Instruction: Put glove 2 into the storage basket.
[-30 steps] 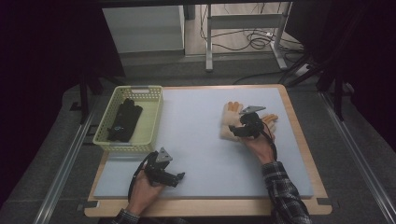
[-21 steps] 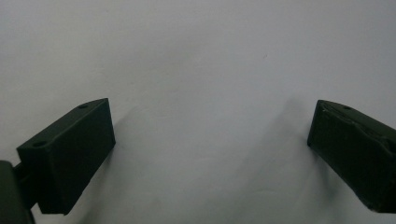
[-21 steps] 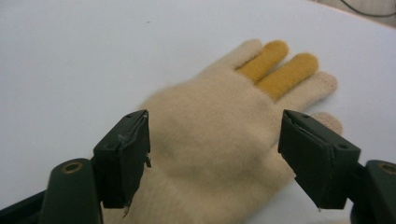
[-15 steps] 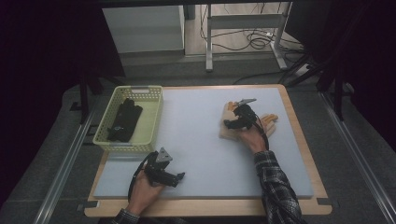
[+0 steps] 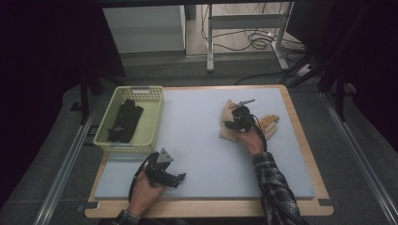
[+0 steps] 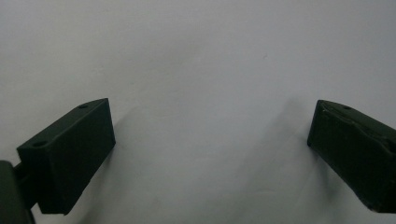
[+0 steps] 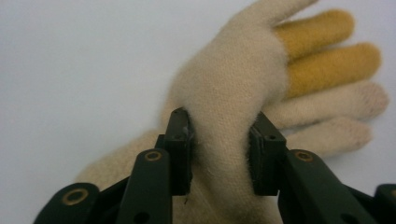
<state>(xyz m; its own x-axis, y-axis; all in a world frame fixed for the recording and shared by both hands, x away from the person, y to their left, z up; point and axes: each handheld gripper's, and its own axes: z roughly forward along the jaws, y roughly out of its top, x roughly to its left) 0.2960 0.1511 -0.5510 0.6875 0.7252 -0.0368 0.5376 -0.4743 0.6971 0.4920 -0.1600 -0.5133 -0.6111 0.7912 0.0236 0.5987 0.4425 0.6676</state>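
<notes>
the right gripper point(image 7: 219, 154) squeezes a fuzzy cream glove point(image 7: 233, 93) between its jaws. the left gripper point(image 6: 210, 149) is wide open over the mat point(image 6: 196, 56), holding nothing.

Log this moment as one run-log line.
right gripper: shut on cream knit glove with yellow fingers | left gripper: open over pale mat | yellow mesh basket: holds black item

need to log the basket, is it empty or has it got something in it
Not empty. The high view shows the yellow basket holding dark items lying along its bottom; what they are is too dark to tell.
</notes>
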